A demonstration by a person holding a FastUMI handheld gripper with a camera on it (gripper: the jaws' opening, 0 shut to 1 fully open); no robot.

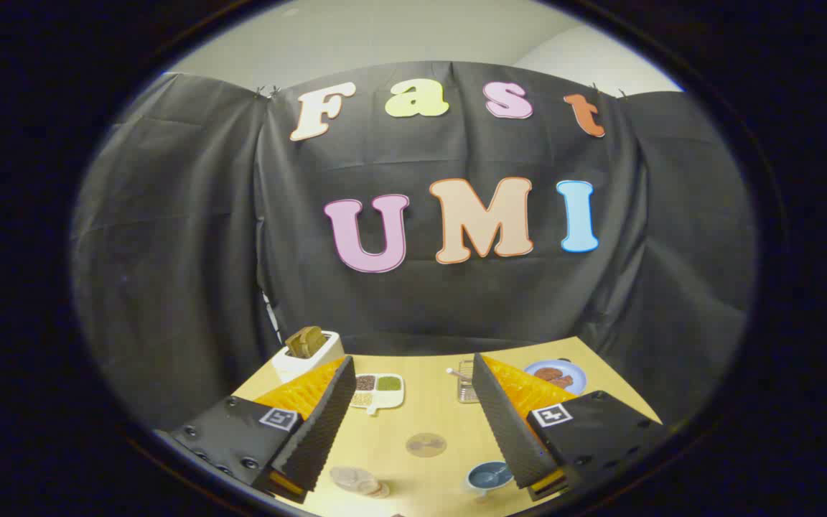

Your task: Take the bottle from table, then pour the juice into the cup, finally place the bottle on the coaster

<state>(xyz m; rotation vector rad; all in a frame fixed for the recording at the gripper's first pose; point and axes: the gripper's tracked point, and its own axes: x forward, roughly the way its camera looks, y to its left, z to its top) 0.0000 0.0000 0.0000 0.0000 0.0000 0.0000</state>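
My gripper (412,363) hangs open above the yellow table (428,416), with a wide gap between its fingers and nothing held. Down in that gap lies a round brownish coaster (426,444) flat on the table. Close by the right finger stands a blue cup (489,475), seen from above. Near the left finger is a clear bottle (356,480), also seen from above and partly cut off at the table's near side.
At the table's far side, a white toaster (306,355) holds bread slices. A divided white dish (377,391) with grains, a small metal rack (464,382) and a blue plate (555,375) of food stand there too. Black cloth walls close in the back and sides.
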